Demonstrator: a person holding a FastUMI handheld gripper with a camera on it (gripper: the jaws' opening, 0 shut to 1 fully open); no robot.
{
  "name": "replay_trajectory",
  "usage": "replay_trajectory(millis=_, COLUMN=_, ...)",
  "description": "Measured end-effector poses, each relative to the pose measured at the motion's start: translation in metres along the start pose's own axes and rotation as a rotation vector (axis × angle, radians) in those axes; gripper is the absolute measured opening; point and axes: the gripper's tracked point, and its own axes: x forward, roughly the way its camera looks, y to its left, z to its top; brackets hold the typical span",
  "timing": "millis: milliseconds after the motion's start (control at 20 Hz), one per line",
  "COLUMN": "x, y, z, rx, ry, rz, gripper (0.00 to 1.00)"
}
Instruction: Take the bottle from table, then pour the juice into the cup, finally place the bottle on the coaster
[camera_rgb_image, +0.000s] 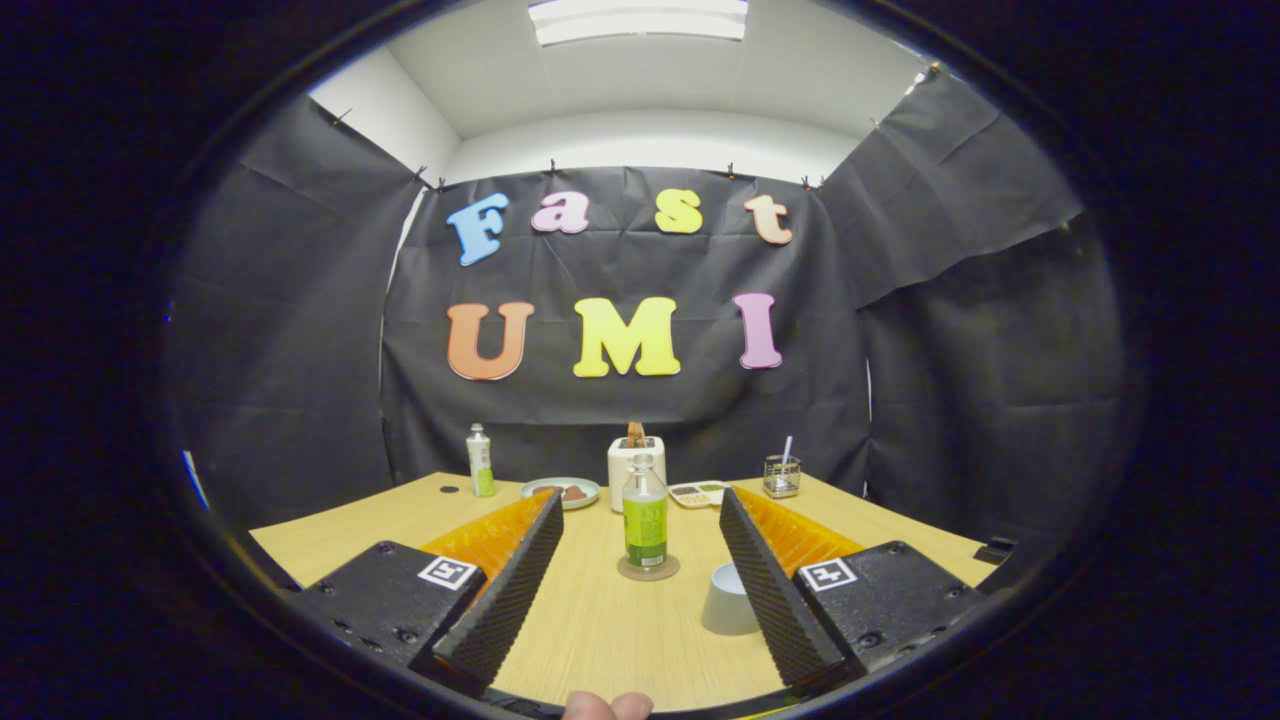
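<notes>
Between the two spread fingers of the gripper (640, 520), on the wooden table (600, 630), stands the juice bottle (645, 520), upright on a round coaster (648, 568). The tongs are wide apart and grip nothing; the bottle sits beyond the fingertips, clear of both. A pale cup (728, 600) stands just beside the coaster, close against the inner face of the right finger, and a fingertip of the person's hand (605, 706) shows at the near edge.

Judging from this layout, the bottle already rests where the task wants it to end, so either the work is finished or the pick is about to begin; I cannot tell which. If the grasp is the step in hand, it calls for a straight advance with the fingers kept wide, aimed at the green label band on the body, well below the narrow neck. The right finger should pass above or beside the cup, since a nudge could tip it.

Farther back, a second bottle (481, 460), a plate (560, 491), a toaster (636, 462), a small tray (698, 493) and a wire holder (781, 476) line the table's far side.
</notes>
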Motion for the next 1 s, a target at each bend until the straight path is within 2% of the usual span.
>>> replay_trajectory(millis=1000, x=-0.01, y=-0.013, z=0.0, rx=-0.018, ry=-0.032, rz=0.011, gripper=1.0)
